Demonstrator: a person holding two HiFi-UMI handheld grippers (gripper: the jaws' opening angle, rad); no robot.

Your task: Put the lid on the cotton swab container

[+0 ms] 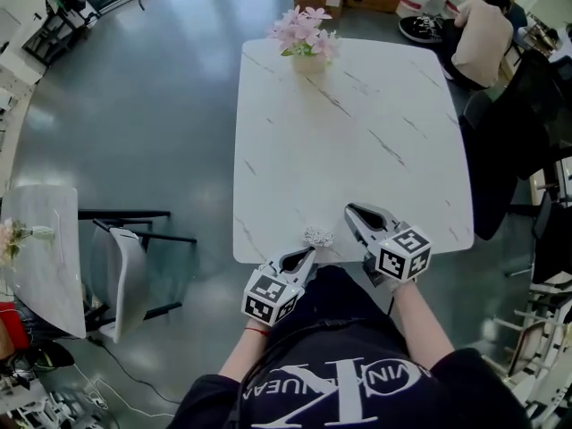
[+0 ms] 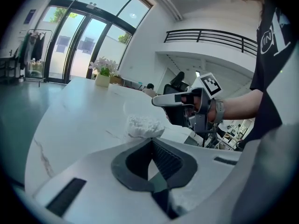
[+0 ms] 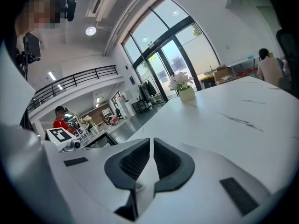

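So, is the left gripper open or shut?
Shut: the left gripper shows its jaws meeting at the tips, nothing between them; the swabs sit just beyond.

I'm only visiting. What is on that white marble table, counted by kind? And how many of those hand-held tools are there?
Pot of pink flowers: 1
Cotton swab container: 1
Hand-held grippers: 2, the left gripper and the right gripper, both at the table's near edge
Total: 4
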